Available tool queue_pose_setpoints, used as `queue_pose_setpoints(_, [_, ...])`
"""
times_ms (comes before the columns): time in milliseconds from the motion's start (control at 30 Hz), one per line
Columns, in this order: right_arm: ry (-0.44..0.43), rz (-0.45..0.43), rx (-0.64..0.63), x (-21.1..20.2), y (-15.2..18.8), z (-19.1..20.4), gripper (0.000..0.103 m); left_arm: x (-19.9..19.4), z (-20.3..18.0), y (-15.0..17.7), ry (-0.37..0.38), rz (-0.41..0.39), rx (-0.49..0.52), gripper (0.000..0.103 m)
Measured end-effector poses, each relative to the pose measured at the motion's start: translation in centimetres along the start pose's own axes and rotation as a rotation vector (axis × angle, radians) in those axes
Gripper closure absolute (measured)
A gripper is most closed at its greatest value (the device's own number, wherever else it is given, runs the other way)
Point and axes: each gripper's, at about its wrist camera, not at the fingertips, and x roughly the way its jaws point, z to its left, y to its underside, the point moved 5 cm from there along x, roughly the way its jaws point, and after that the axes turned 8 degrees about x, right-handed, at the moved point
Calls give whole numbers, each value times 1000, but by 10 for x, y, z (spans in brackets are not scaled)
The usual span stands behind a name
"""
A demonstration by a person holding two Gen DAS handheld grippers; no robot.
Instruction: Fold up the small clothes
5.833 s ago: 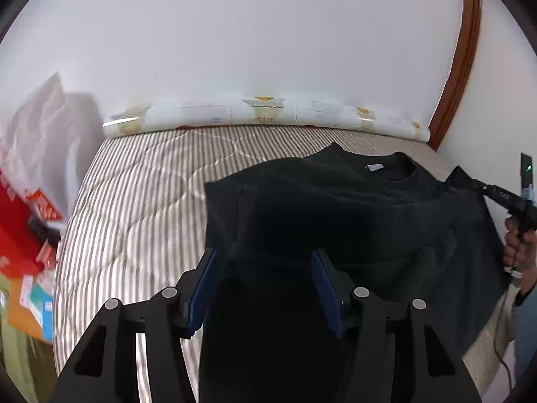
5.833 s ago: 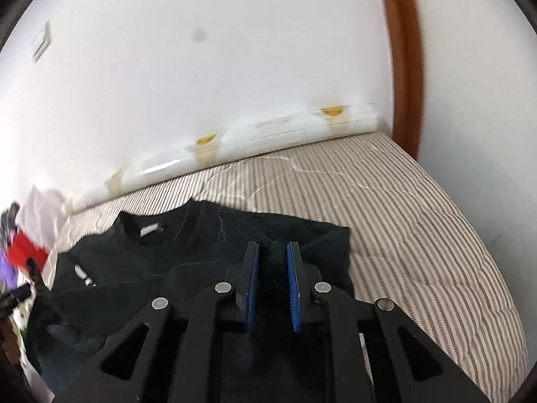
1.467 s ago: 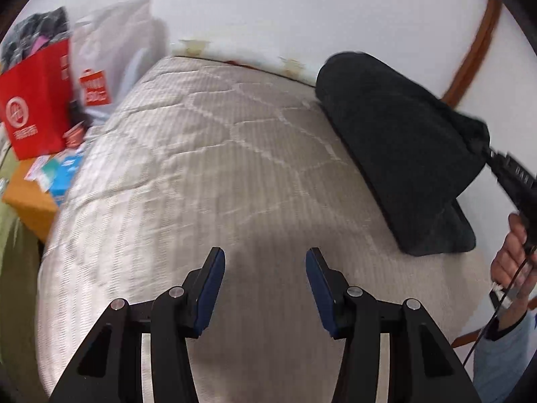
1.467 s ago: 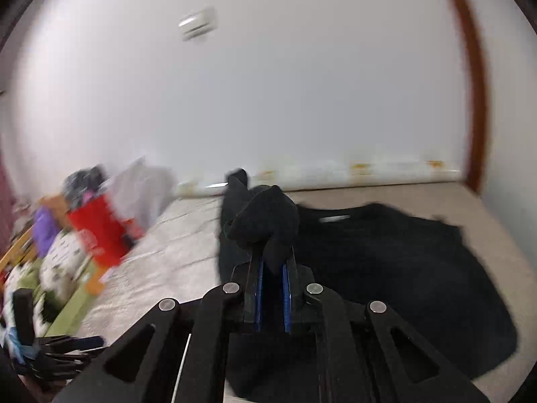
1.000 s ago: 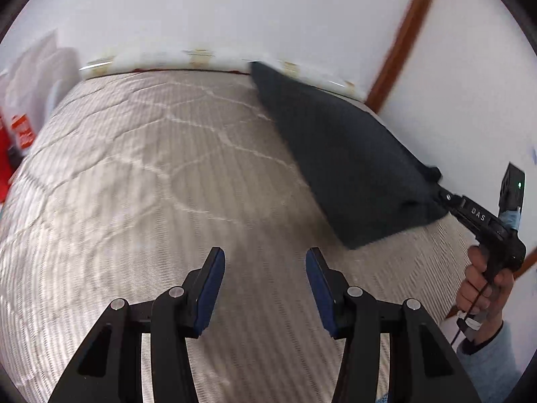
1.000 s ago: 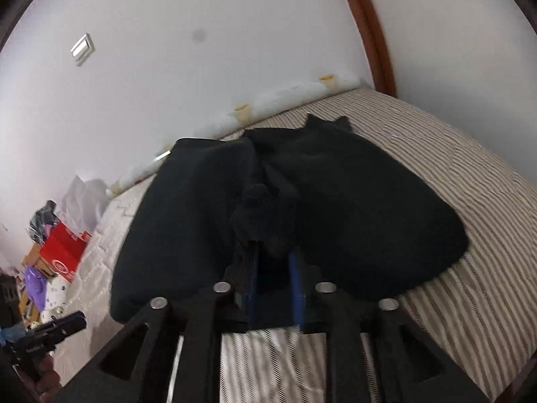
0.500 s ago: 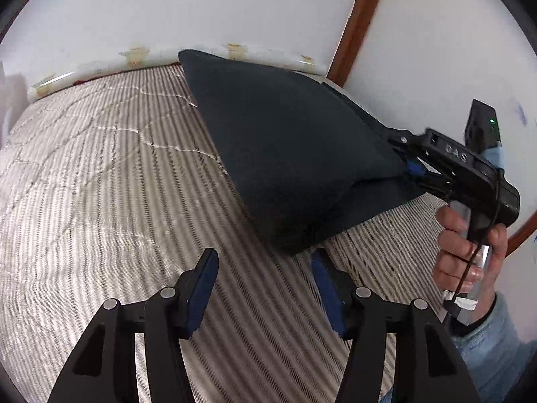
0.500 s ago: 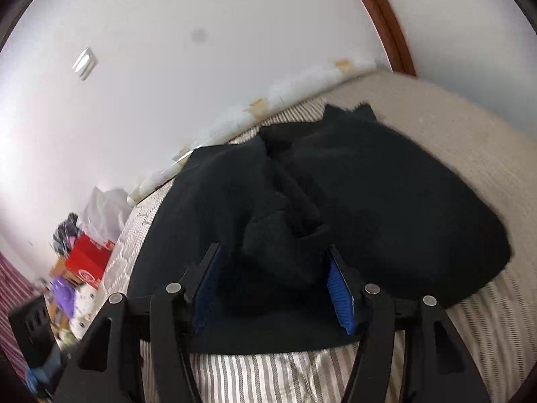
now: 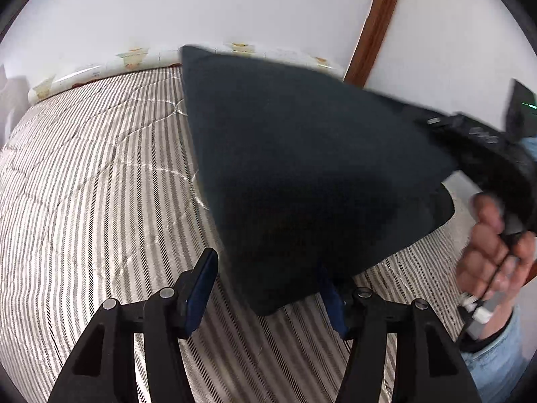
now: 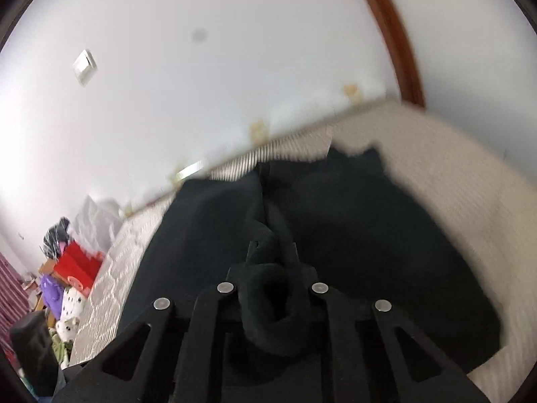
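A black garment [image 9: 302,168] is stretched over the striped bed [image 9: 84,184], its right corner lifted by my right gripper [image 9: 433,124]. In the right wrist view the same black garment [image 10: 369,235] lies spread ahead, and my right gripper [image 10: 270,252] is shut on a bunched fold of it between the jaws. My left gripper [image 9: 268,285] is open and low over the bed. The garment's lower edge hangs between its jaws and hides the right fingertip.
A white wall and a brown wooden door frame [image 9: 379,23] stand behind the bed. A patterned roll [image 9: 134,57] lies along the bed's far edge. A red bag [image 10: 80,262], toys and a plastic bag sit on the floor to the left.
The right gripper has shut on the fold it held loosely half a second ago. The left gripper has moved in so the garment's lower edge now lies between its open jaws.
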Motion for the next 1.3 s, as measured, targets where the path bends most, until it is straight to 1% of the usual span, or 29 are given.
queue_pose_setpoints(33, [-4, -49, -1, -14, -8, -8, 91, 1, -4, -2, -5, 0, 7, 47])
queue_pose_setpoints(100, [30, -130, -16, -32, -16, -24, 91, 3, -12, -4, 2, 0, 20, 47])
queue_pose_setpoints(167, [69, -177, -31, -46, -20, -42, 91, 5, -23, -8, -6, -5, 49, 47])
queue_pose_setpoints(200, [89, -179, -30, -49, -20, -53, 91, 6, -26, -9, -15, -7, 61, 47])
queue_pose_setpoints(233, [105, -158, -18, -49, -17, -67, 91, 8, -30, -11, -30, -6, 77, 47])
queue_pose_setpoints(333, [113, -113, 24, -43, -8, -90, 91, 13, -37, -12, -55, 0, 102, 47])
queue_pose_setpoints(400, [115, -77, 51, -38, -1, -100, 90, 15, -37, -12, -60, 4, 93, 48])
queue_pose_setpoints(433, [109, -61, 66, -37, 1, -102, 87, 15, -36, -12, -59, 6, 84, 48])
queue_pose_setpoints(500, [140, -80, 64, -45, 3, -104, 80, 12, -32, -12, -53, 4, 65, 50])
queue_pose_setpoints(567, [220, -115, 36, -56, 5, -105, 67, 10, -30, -14, -52, -2, 48, 54])
queue_pose_setpoints(600, [246, -115, 25, -60, 6, -105, 62, 11, -29, -13, -45, 1, 42, 56])
queue_pose_setpoints(633, [257, -104, 24, -61, 8, -105, 57, 9, -30, -13, -36, 5, 36, 59])
queue_pose_setpoints(667, [258, -83, 31, -61, 9, -107, 56, 9, -29, -13, -37, 7, 30, 60])
queue_pose_setpoints(700, [246, -55, 46, -60, 11, -110, 53, 9, -29, -13, -48, 8, 32, 61])
queue_pose_setpoints(733, [230, -11, 67, -54, 14, -111, 46, 10, -30, -14, -57, 9, 36, 64])
queue_pose_setpoints(767, [220, 35, 90, -49, 17, -113, 46, 9, -30, -14, -67, 7, 41, 68])
queue_pose_setpoints(800, [197, 62, 121, -43, 20, -115, 47, 8, -29, -14, -71, 1, 38, 70])
queue_pose_setpoints(833, [188, 61, 136, -42, 20, -116, 56, 8, -29, -15, -69, -4, 33, 74])
queue_pose_setpoints(867, [160, 53, 147, -39, 20, -115, 74, 8, -29, -16, -69, -7, 31, 77])
queue_pose_setpoints(900, [139, 54, 149, -37, 20, -112, 76, 7, -27, -17, -68, -10, 33, 78])
queue_pose_setpoints(933, [148, 40, 144, -38, 19, -109, 81, 6, -27, -18, -72, -16, 35, 81])
queue_pose_setpoints(1000, [173, 22, 114, -35, 13, -96, 83, 1, -21, -19, -85, -34, 31, 83])
queue_pose_setpoints(1067, [162, 14, 99, -29, 9, -84, 84, -6, -9, -21, -81, -44, 7, 84])
queue_pose_setpoints(1167, [118, 42, 102, -18, 5, -66, 84, -17, 15, -24, -80, -50, -34, 85])
queue_pose_setpoints(1300, [55, 64, 89, 1, 5, -27, 84, -36, 56, -18, -125, -63, -72, 86])
